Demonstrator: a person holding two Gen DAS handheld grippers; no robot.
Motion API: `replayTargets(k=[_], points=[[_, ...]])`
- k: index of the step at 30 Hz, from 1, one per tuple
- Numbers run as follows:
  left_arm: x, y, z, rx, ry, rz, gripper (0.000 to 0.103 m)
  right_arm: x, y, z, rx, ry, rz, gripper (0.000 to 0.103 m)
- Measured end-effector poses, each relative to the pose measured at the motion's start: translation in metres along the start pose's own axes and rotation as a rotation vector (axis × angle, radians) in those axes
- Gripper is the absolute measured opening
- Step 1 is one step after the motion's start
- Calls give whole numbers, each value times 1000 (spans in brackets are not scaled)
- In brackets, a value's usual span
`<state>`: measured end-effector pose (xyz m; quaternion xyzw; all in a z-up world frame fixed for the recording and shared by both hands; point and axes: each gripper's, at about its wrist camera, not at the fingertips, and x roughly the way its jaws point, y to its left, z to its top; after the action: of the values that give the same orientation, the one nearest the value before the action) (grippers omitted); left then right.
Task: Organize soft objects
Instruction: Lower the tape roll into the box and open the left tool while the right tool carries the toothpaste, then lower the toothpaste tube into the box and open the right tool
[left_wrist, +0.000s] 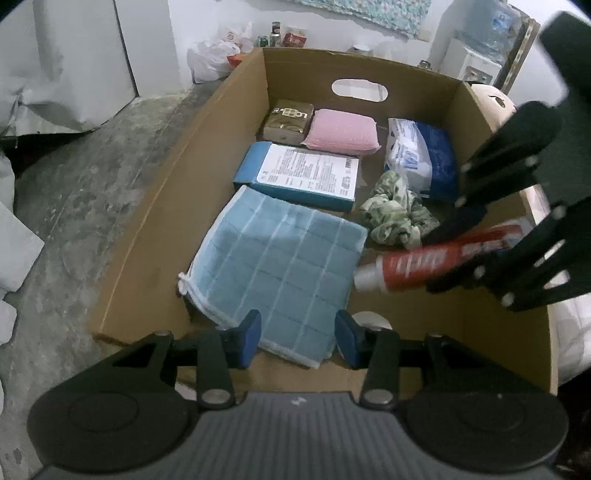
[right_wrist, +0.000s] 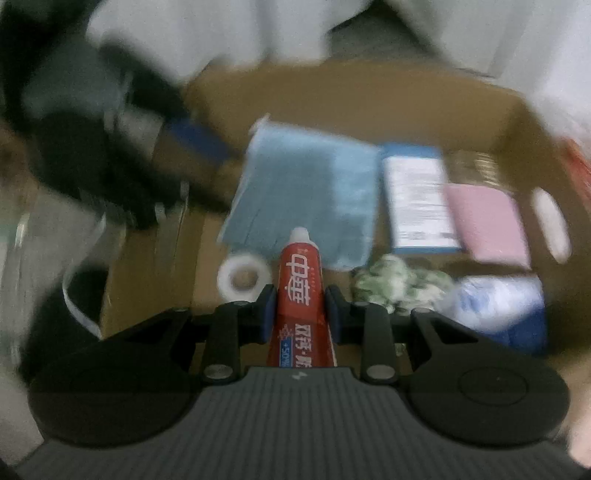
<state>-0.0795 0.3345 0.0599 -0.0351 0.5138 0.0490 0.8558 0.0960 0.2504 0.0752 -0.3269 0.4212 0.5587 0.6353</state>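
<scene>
An open cardboard box (left_wrist: 177, 192) holds a folded blue checked towel (left_wrist: 280, 266), a crumpled green patterned cloth (left_wrist: 395, 214), a pink sponge (left_wrist: 340, 131), a blue carton with a white label (left_wrist: 306, 173), a brown pack (left_wrist: 288, 120) and a white-and-blue pack (left_wrist: 417, 158). My left gripper (left_wrist: 298, 343) hangs open over the towel's near edge, with its pads clear of the towel. My right gripper (right_wrist: 301, 314) is shut on a red toothpaste tube (right_wrist: 301, 280), cap forward, over the box next to the green cloth (right_wrist: 399, 280). The right wrist view is blurred.
A white tape roll (right_wrist: 242, 277) lies on the box floor near the towel (right_wrist: 306, 192). Bare concrete floor (left_wrist: 81, 206) runs along the box's left side. Plastic bags (left_wrist: 214, 55) and cans stand behind it, a water dispenser (left_wrist: 476, 55) at back right, white bedding on the right.
</scene>
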Motion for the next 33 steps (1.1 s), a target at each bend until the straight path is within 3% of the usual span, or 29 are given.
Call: replayTargets(k=[4, 10, 19, 24, 26, 31, 33], points=[[5, 0, -5, -4, 0, -12, 46, 27, 10, 10, -185, 128, 59, 27], [5, -5, -11, 21, -20, -8, 50, 45, -3, 24, -99, 184, -27, 29], [-3, -11, -10, 30, -35, -28, 52, 41, -28, 30, 61, 261, 84, 31], [-5, -16, -10, 24, -39, -32, 52, 59, -31, 25, 98, 323, 52, 23], [-6, -17, -11, 24, -34, -38, 52, 66, -26, 26, 55, 334, 32, 23], [-9, -17, -14, 21, -34, -38, 52, 56, 8, 14, -306, 340, 60, 23], [-8, -15, -14, 15, -34, -37, 52, 55, 9, 12, -353, 382, 76, 22]])
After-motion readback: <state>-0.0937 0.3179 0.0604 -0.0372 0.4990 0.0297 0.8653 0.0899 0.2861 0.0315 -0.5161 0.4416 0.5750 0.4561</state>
